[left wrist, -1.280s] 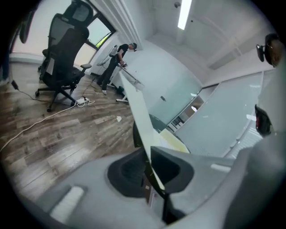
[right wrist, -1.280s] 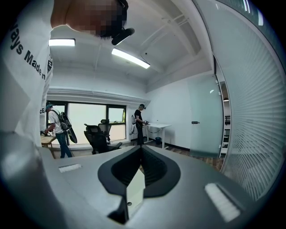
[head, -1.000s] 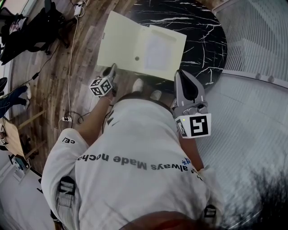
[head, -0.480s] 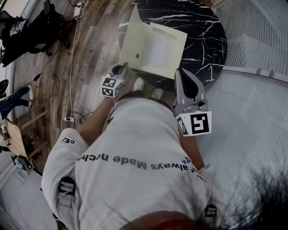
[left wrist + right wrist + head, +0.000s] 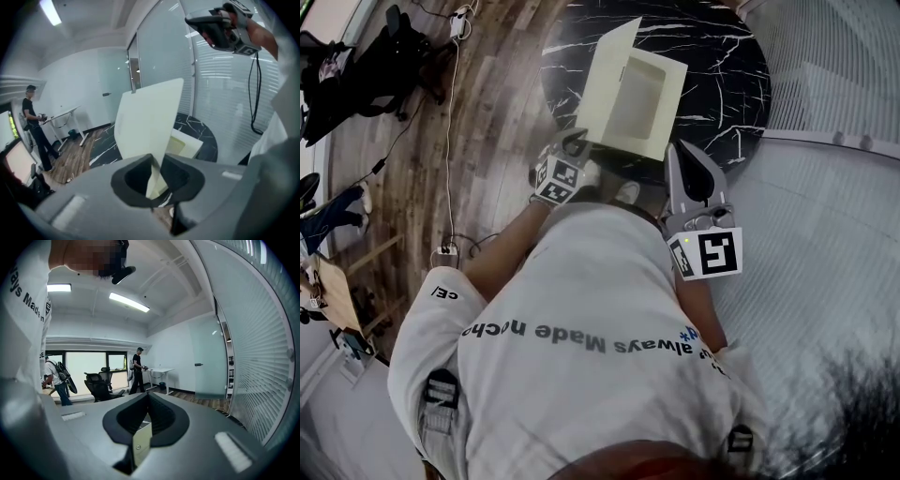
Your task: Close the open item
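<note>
A pale yellow folder [image 5: 652, 103] lies open on the round black marble table [image 5: 731, 66]. Its cover [image 5: 605, 80] stands almost upright over the left side. My left gripper [image 5: 577, 139] holds the cover's near bottom corner; in the left gripper view the sheet [image 5: 147, 122] runs up from between the jaw tips of my left gripper [image 5: 157, 159]. These jaws are opening, with the cover still between them. My right gripper [image 5: 677, 150] hangs shut and empty at the table's near edge, right of the folder, and shows again at the top right [image 5: 206, 23].
Wooden floor with cables and a power strip [image 5: 441, 248] lies to the left. A white ribbed curved wall [image 5: 825, 187] closes in the right side. People [image 5: 138, 369] and office chairs [image 5: 101, 383] stand far back in the room.
The left gripper swung the folder's cover up from flat on the left to nearly upright, moving right and toward the table. The right gripper stayed in place.
</note>
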`<state>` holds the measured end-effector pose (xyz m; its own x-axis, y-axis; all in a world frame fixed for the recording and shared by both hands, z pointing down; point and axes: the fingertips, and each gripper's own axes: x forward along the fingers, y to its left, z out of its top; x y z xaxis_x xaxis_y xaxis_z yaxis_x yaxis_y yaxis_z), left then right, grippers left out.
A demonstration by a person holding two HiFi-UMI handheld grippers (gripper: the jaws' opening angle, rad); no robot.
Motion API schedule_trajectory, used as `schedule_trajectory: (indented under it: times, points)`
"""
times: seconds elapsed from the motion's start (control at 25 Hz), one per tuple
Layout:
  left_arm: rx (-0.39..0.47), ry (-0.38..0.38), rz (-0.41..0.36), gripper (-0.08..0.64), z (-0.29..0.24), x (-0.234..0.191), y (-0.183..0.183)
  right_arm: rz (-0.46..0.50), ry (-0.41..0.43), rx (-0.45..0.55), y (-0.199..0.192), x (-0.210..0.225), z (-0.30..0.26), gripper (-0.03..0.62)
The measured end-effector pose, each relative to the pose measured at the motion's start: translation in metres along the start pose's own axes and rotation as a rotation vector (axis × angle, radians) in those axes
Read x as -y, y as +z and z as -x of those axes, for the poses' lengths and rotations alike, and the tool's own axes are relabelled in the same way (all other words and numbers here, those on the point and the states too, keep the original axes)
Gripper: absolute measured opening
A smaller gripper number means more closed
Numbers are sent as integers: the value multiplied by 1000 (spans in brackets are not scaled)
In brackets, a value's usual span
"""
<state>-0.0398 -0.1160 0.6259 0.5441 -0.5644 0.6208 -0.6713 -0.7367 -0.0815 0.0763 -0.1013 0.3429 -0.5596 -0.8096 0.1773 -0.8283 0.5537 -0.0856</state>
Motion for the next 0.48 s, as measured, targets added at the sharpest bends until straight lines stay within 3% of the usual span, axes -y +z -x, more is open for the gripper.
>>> schedule_trajectory:
  times: [0.48]
  points:
    - [-140,-143,-193,64,-48,48,11,-7,-37,-52,-32,20,3,2]
